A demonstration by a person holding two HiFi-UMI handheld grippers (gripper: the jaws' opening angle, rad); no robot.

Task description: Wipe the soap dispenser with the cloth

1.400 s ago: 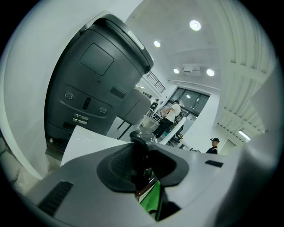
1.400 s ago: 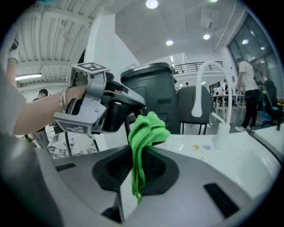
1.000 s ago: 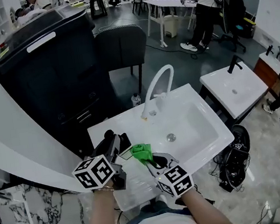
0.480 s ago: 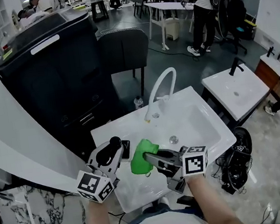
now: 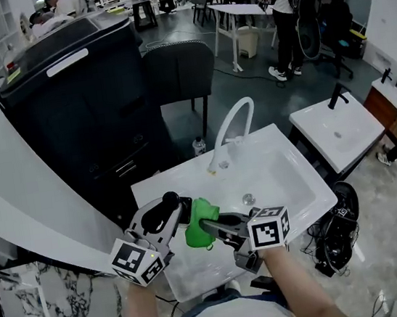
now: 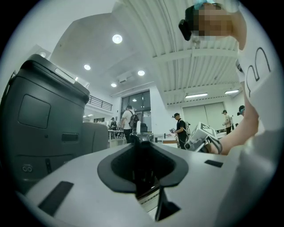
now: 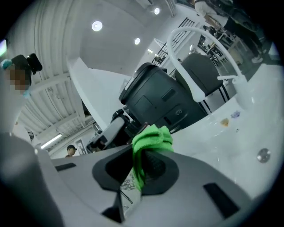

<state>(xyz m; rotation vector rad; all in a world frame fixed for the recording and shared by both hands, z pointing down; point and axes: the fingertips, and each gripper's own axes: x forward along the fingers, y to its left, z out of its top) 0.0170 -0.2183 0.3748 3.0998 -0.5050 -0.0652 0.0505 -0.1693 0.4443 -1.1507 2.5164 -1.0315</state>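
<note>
**Sink** [image 5: 300,176]: lies below both sets of fingers.

**Left gripper** [image 5: 170,208]: I have its fingers narrow, clamped on the dark dispenser [image 6: 142,148] between them.

**Right gripper** [image 5: 206,225]: its fingers pinch the bunched green cloth [image 7: 151,136], just beside the left fingers. I cannot tell whether the cloth touches the dispenser.

**Risk, as I judge it:** a hard wipe could lever the dispenser out of its grip into the sink, or drag the cloth free.

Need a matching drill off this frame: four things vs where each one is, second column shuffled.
1 cloth
2 soap dispenser
3 faucet
4 drain

A rising in an arch from the back rim of the basin
B gripped in the left claw
C set in the basin's floor
D gripped in the right claw

Pairs: 1-D, 2-B, 3-A, 4-C
</note>
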